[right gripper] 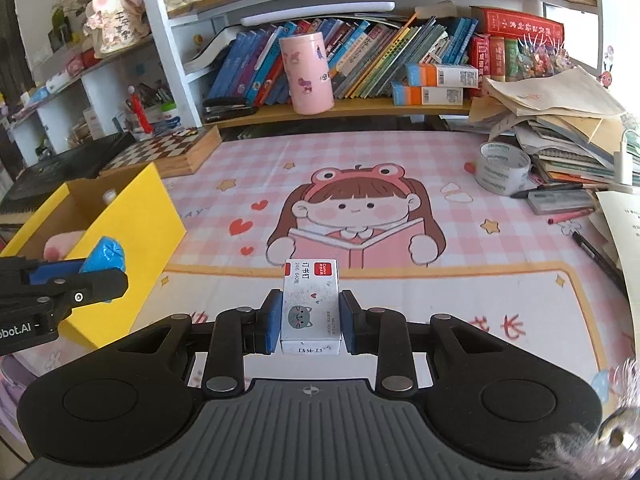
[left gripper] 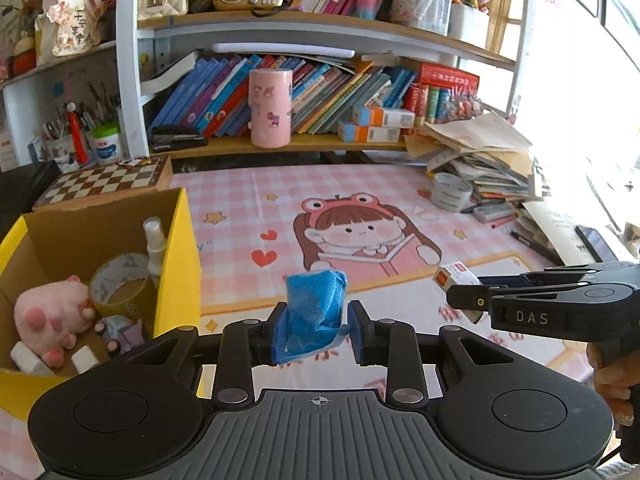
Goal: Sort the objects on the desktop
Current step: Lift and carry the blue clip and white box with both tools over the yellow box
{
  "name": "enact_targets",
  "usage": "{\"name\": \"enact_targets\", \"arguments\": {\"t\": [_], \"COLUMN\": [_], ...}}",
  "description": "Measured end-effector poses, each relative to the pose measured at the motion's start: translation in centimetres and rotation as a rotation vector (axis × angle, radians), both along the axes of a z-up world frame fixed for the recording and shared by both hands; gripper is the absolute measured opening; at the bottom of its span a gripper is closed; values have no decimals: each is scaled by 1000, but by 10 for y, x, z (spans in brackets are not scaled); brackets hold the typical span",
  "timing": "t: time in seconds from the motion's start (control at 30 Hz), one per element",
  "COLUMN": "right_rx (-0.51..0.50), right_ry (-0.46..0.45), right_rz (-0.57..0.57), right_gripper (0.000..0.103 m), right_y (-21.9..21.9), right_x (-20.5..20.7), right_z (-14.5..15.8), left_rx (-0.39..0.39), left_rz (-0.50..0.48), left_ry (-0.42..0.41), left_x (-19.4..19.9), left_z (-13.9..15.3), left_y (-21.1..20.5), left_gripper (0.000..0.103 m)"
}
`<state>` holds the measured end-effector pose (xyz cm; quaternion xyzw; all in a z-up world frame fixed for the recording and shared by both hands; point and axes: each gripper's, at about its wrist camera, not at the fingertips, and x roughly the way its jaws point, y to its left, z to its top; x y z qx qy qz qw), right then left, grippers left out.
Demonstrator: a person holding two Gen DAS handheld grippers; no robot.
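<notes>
My left gripper [left gripper: 317,330] is shut on a blue plastic roll [left gripper: 316,304] and holds it above the pink desk mat, right of the yellow cardboard box [left gripper: 176,240]. The roll also shows in the right wrist view [right gripper: 105,258], beside the box [right gripper: 132,224]. My right gripper [right gripper: 310,322] is shut on a small white staples box [right gripper: 310,304] with red labels and a cat drawing. In the left wrist view the right gripper [left gripper: 464,302] comes in from the right with the staples box [left gripper: 454,276].
The yellow box holds a pink plush pig [left gripper: 52,316], a tape roll [left gripper: 118,284], a spray bottle [left gripper: 154,244] and small items. A chessboard [left gripper: 104,178] lies behind it. A clear tape roll [right gripper: 502,168], pens and a paper stack [right gripper: 560,128] sit at the right. Bookshelves stand behind.
</notes>
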<state>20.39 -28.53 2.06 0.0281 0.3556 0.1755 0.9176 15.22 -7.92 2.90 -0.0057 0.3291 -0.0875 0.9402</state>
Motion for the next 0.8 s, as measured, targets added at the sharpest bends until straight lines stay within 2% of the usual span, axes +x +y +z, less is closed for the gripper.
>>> {"name": "enact_targets", "arguments": {"t": [0.43,0.67,0.8], "right_rx": [-63,-70,-68], "right_ry": [-5,11,37], "right_rz": [-42,-108,-115], "right_gripper": [27,27,27], "right_y": [43,59,73], "right_x": [-75,-125,-149], "right_z": [0,-6,-14], "left_rx": [-33,-34,-26], "left_rz": [-82,-156,-147], "left_ry": [21,46,50], "left_x": [-54,-87,-106], "left_z": [-7,-14,-18], "left_y": [37,50,67], "left_gripper": [30,30,29]}}
